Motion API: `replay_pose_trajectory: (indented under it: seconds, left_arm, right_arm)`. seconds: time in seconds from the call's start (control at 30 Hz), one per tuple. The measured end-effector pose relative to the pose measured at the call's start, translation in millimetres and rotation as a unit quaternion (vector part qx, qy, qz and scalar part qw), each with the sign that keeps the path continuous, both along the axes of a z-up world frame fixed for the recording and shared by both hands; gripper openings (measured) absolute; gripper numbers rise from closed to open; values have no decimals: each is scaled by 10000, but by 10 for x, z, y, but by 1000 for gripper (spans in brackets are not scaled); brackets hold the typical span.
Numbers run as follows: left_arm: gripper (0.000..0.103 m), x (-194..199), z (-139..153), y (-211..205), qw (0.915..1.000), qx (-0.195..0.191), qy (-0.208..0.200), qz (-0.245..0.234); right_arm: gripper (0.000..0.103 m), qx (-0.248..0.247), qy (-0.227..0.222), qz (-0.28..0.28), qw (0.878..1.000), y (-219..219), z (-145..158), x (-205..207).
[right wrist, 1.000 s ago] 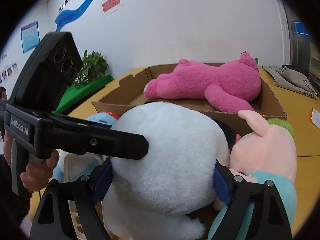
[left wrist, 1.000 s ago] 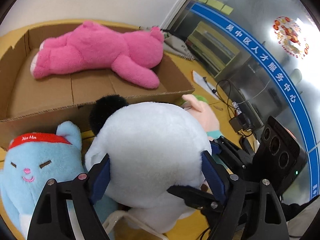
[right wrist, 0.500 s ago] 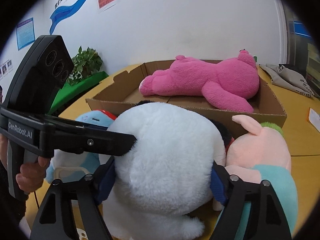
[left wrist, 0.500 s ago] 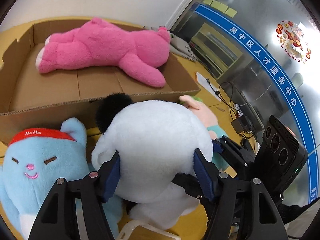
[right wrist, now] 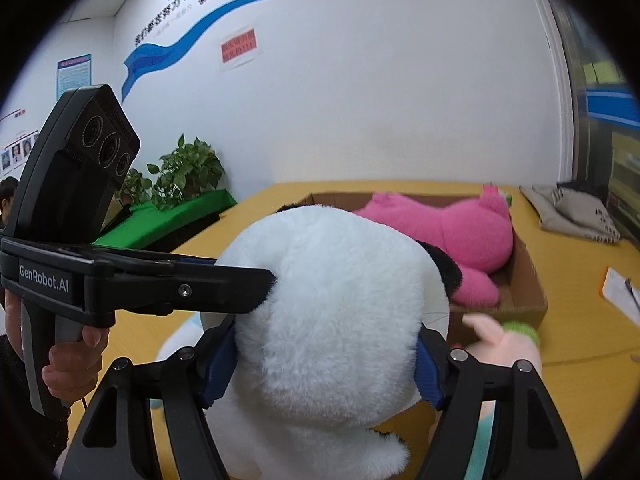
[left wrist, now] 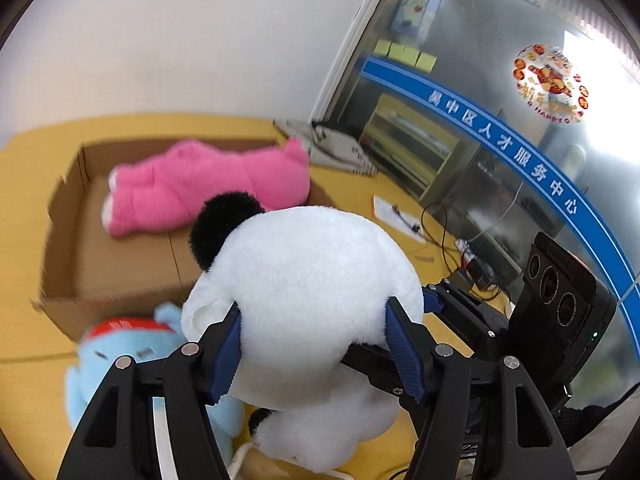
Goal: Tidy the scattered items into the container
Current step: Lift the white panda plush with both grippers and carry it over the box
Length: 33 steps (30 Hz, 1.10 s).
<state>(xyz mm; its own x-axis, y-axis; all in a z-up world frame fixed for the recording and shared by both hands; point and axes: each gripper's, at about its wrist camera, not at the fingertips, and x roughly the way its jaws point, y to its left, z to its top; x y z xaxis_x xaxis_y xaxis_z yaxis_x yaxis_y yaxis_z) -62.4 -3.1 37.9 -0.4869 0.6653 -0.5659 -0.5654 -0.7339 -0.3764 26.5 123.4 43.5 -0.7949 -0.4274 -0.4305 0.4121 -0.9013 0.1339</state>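
Observation:
A white panda plush (left wrist: 320, 280) with black ears is held up off the yellow table between both grippers. My left gripper (left wrist: 314, 320) presses its blue pads into the head's sides. My right gripper (right wrist: 326, 340) grips the same head (right wrist: 340, 300) from another side, its jaws closing into the fur. One left finger (right wrist: 240, 284) crosses the right wrist view. Behind lies the open cardboard box (left wrist: 120, 264), also (right wrist: 528, 280), holding a pink plush (left wrist: 208, 188), (right wrist: 452, 232). Under the panda a blue plush (left wrist: 120, 348) lies beside the box. A pale pink plush (right wrist: 504, 344) lies at the right.
A grey cloth bag (right wrist: 572, 212) lies past the box. A paper pad (left wrist: 396, 216) and cables (left wrist: 472, 256) sit on the table toward the glass wall. A potted plant (right wrist: 180, 176) stands at the left, and a hand (right wrist: 68, 360) grips the left gripper's handle.
Both grippers have risen with the panda, which now hangs above the other plush toys. Their jaws have squeezed narrower into its head. The box looks lower and farther.

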Motion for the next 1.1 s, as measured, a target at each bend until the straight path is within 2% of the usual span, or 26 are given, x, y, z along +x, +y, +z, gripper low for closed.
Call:
replay_pose_trajectory:
  seconds: [0.2,0.33,0.5,0.57,0.67,0.83,0.93,1.0,1.1]
  left_arm:
    - [70,-214,631,-162,9976,-31,678,111]
    - [70,-512,1003,-303,9947,-110,995,228]
    - [70,-955,1072,-477,9930,-311,1055,431]
    - [70,-1201,963,-588,9943,-314,874,522]
    - [70,-1585,642,-701,9965,-387,445,600]
    - [70,-2031,-202,-812,9953,-535,-450,675]
    - [70,-2165,-644,-902,9904,-403,-1012,854]
    - [71,-2168,-765,-990,9900,-138,-1097,882]
    - [71,-2179,-756,-1017,9891,-100,-1106,963]
  right_arm:
    - [73,124,668,172,9975,-153,571,-184]
    - [73,32,1008,219,9947,-315,978,-510]
    - [73,-311,915,261,9950,-522,1100,-985]
    - [73,-368,858,295,9952,-635,1034,-1199]
    - [73,-458,624,258,9967,-839,783,-1526]
    - [73,-513,-350,125,9980,-1096,39,-2026]
    - [73,-584,-943,77,9938,-1190,-401,-2219]
    - [72,-582,-1157,50,9916,-1247,-563,-2282]
    - [72,-515,-1115,89,9924,-1321,-560,-2313]
